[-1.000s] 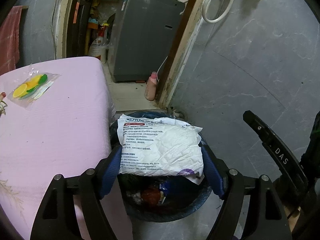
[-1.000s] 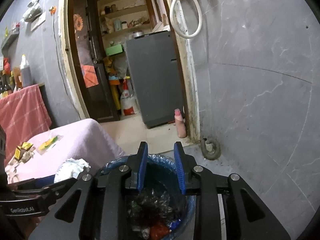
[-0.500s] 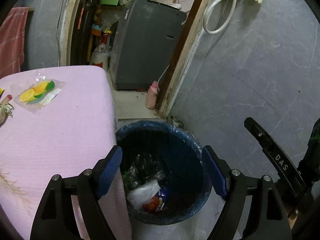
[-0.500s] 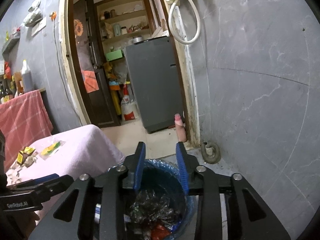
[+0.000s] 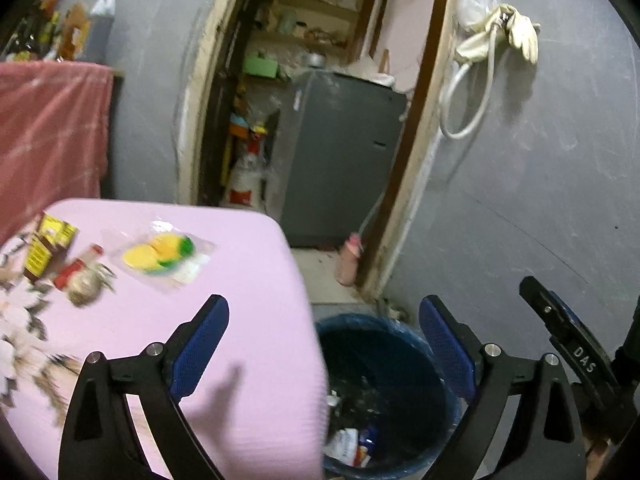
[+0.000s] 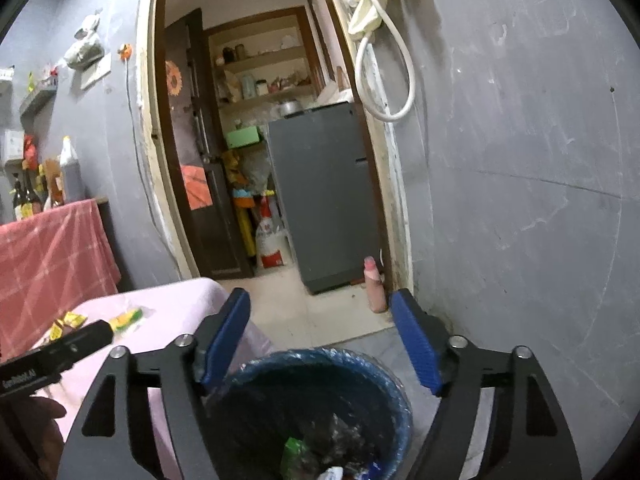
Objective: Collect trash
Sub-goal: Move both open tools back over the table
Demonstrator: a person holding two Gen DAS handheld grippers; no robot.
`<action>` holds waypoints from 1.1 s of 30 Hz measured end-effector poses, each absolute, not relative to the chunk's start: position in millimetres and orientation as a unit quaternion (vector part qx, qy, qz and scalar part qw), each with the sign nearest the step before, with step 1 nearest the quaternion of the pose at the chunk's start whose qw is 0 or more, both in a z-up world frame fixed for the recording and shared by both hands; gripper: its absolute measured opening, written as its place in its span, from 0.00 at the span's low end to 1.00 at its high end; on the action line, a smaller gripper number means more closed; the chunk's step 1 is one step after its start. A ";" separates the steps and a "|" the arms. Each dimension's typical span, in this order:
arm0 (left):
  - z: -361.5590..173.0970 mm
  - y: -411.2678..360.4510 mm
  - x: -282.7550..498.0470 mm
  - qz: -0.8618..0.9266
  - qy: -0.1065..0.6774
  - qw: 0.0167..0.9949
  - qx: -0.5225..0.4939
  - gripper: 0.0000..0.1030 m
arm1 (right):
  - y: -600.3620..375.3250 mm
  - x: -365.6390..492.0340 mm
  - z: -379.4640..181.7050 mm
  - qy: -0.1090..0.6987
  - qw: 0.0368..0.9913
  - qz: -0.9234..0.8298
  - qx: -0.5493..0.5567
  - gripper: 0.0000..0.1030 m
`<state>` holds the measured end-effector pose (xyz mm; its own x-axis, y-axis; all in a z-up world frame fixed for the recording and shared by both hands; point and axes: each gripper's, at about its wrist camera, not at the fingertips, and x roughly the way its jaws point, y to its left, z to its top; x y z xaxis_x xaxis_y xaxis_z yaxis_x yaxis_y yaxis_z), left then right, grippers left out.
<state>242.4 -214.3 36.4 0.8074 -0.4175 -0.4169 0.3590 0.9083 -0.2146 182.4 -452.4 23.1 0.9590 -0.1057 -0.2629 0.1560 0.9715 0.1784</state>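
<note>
- Trash sits low in the blue bin on the floor, just beside the corner of the pink table. I can see a white wrapper and some red and blue bits inside it.
- My left tongs are very wide and opening more. Nothing is between the blue pads. They hang above the table edge and the bin.
- My right tongs are wide too and opening. Nothing is between them. They hang over the bin.
- More trash lies on the table: a clear bag with yellow and green things, small yellow packs, and a red and white thing. The print on them is too blurry to read.
- I can read "DAS" on the black arm of the other tool at the right of the left view.
- The black arm in the right view has white letters, but they are too small to be sure of.
</note>
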 end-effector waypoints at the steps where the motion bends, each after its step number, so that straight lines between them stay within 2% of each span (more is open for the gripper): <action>1: 39.4 -208.4 240.7 -0.198 0.226 0.952 -0.062 0.93 | -449.3 182.9 24.8 0.123 0.986 -0.063 0.099 0.76; 3: 43.3 -195.3 238.2 -0.183 0.215 0.957 -0.062 0.98 | -443.6 183.3 27.5 0.116 0.987 -0.057 0.096 0.80; 8: 48.9 -169.2 234.9 -0.151 0.194 0.967 -0.066 0.98 | -422.7 187.3 35.1 0.099 0.991 -0.037 0.084 0.90; 10: 49.5 -158.1 232.9 -0.138 0.188 0.970 -0.065 0.98 | -412.2 187.6 37.5 0.087 0.993 -0.028 0.079 1.00; 20: 53.3 -93.4 227.8 -0.065 0.171 0.981 -0.060 0.98 | -363.7 197.6 43.8 0.075 0.996 0.010 0.049 1.00; 33: 37.8 10.1 239.2 0.035 0.210 0.975 -0.066 0.98 | -291.4 229.7 44.0 0.103 0.992 0.065 0.039 1.00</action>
<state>239.2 10.1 37.8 0.9091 0.0410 -0.4145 -0.0968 0.9887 -0.1146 229.7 -291.4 44.0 0.9702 0.1368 -0.1999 -0.1206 0.9885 0.0910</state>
